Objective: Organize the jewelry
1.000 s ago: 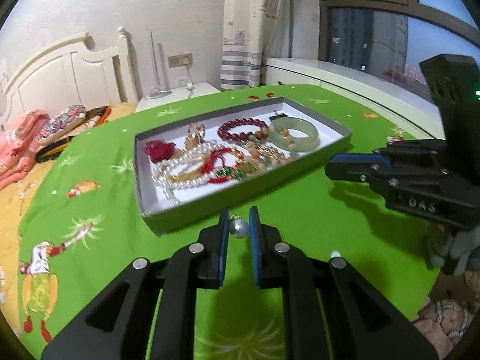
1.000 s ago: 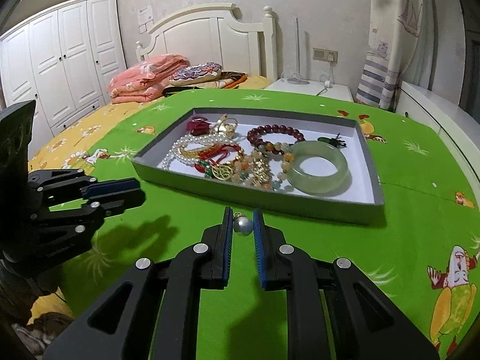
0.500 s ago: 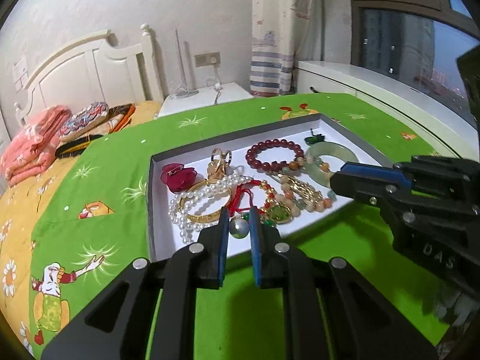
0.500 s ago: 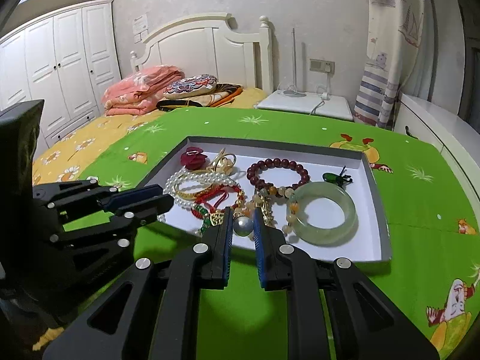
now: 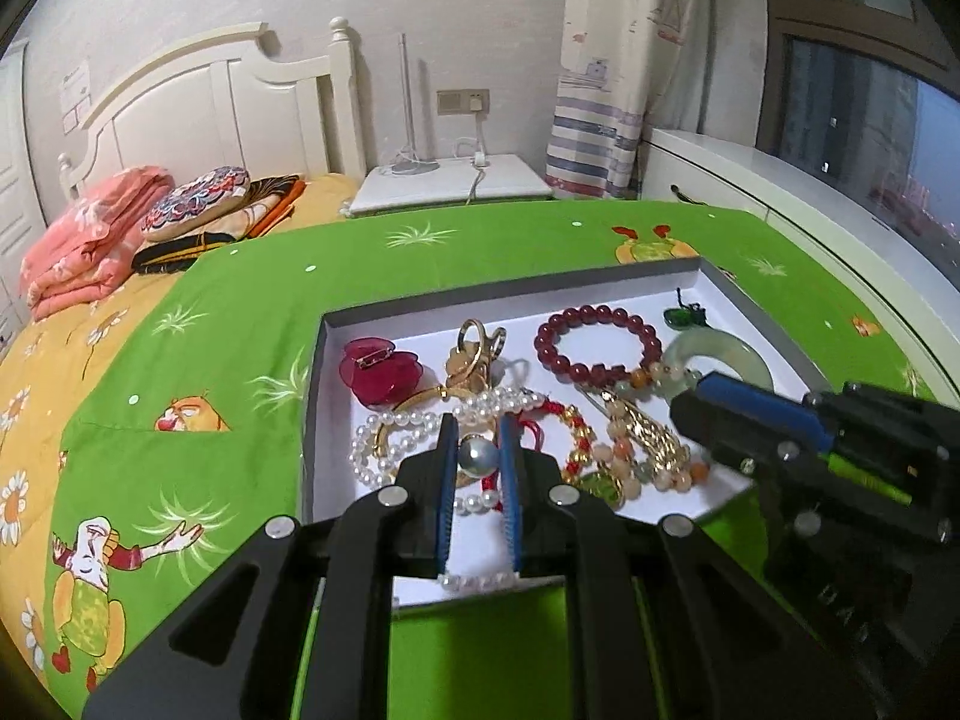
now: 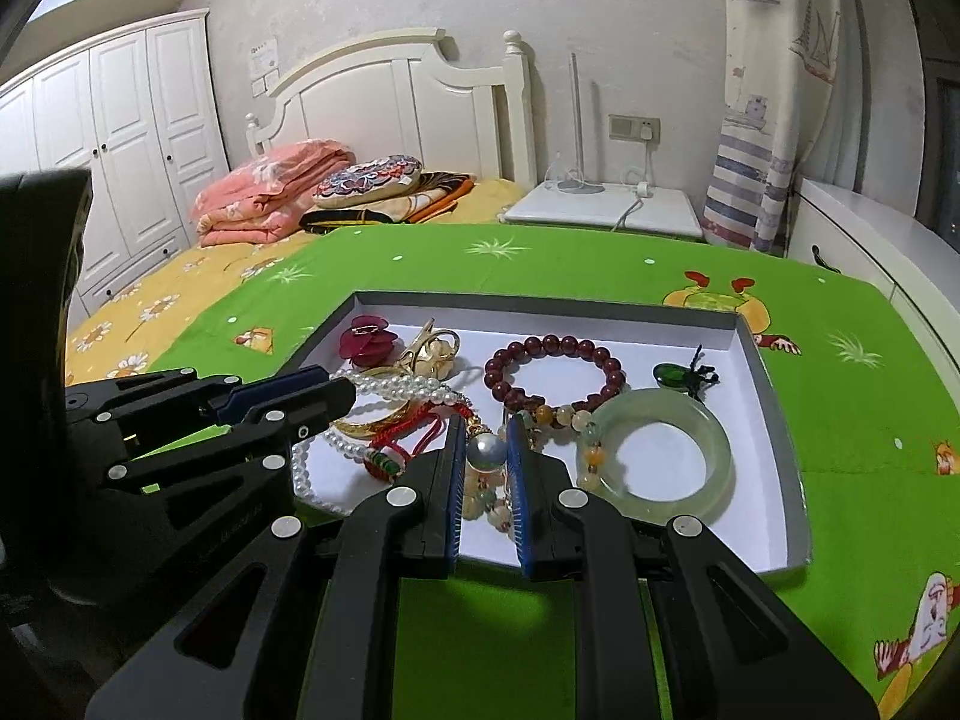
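Grey pearl earrings sit pinched in both tools: the left gripper clamps one pearl earring and the right gripper clamps another, each over the near part of the grey-walled jewelry tray. Whether the pearls hang clear of the heap beneath cannot be told. Fingers hide part of the white pearl necklace and the pale bead strand. The red bead bracelet, jade bangle, red flower brooch and small green pendant lie in the tray. Gold pieces tangle indistinctly at centre.
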A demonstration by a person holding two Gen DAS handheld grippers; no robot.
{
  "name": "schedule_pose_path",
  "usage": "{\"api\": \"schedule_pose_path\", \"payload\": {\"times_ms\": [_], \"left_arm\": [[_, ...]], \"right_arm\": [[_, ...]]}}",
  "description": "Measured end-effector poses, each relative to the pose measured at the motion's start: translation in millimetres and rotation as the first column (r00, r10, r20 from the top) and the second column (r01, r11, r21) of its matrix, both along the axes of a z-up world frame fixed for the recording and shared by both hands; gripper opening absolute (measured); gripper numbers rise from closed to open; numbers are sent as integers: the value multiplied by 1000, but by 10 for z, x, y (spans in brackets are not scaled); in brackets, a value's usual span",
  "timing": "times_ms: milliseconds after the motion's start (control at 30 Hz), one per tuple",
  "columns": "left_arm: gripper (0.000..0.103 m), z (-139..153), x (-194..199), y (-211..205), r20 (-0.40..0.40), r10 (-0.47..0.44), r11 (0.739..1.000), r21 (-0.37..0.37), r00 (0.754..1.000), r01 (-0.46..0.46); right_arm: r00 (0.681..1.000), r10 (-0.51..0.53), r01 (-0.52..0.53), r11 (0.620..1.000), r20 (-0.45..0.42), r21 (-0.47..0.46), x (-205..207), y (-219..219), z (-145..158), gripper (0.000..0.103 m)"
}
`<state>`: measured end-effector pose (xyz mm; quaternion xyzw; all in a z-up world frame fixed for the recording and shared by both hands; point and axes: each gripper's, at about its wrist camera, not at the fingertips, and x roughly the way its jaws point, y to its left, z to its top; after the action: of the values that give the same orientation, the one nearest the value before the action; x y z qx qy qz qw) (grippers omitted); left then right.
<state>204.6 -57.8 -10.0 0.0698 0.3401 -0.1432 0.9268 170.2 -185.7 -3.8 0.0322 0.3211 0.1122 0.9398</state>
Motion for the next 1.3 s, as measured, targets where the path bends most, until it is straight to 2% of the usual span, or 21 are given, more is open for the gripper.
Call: {"api": "schedule_pose_path", "payload": {"times_ms": [467, 533, 600, 633, 667, 700, 767, 867, 900, 967, 1067, 1167, 1300], "left_arm": [[14, -4, 154, 34, -12, 73, 997, -21, 997, -74], [21, -12, 173, 42, -16, 81, 996, -24, 997, -82], [53, 3, 174, 68, -14, 97, 995, -35, 995, -97], [59, 31, 161, 101, 2, 122, 992, -38, 993, -121], [70, 57, 151, 129, 16, 137, 990, -42, 990, -137], [73, 89, 140, 159, 29, 150, 988, -48, 988, -149], [83, 172, 109, 223, 59, 176, 983, -55, 983, -173], [96, 298, 31, 295, 112, 203, 978, -62, 973, -197], [98, 342, -8, 315, 135, 214, 976, -61, 967, -208], [98, 452, -125, 354, 187, 230, 973, -61, 955, -222], [98, 545, -272, 394, 212, 251, 968, -60, 944, -244], [98, 544, -401, 401, 238, 278, 960, -48, 931, -275], [98, 423, -476, 367, 213, 229, 973, -62, 950, -220]], "right_arm": [[1000, 6, -6, 1000, -3, -4, 201, 73, -17, 16], [1000, 1, -1, 1000, -4, 2, 223, 66, -34, 17], [1000, -6, 6, 1000, -27, 26, 254, 26, -53, 17], [1000, -13, 14, 999, -27, 33, 251, 2, -47, 18], [999, -21, 22, 999, -25, 37, 249, -23, -35, 21], [999, -31, 32, 999, -23, 44, 245, -66, -17, 25], [998, -55, 56, 997, -15, 59, 214, -129, 19, 46], [996, -83, 82, 994, 14, 77, 127, -225, 122, 57], [996, -89, 88, 993, 19, 75, 109, -242, 150, 58], [993, -112, 109, 992, 35, 65, 37, -276, 231, 71], [986, -148, 144, 988, 81, 58, -109, -322, 365, 82], [979, -172, 170, 985, 112, 27, -250, -332, 457, 84], [976, -186, 187, 982, 115, 4, -326, -348, 421, 84]]}}
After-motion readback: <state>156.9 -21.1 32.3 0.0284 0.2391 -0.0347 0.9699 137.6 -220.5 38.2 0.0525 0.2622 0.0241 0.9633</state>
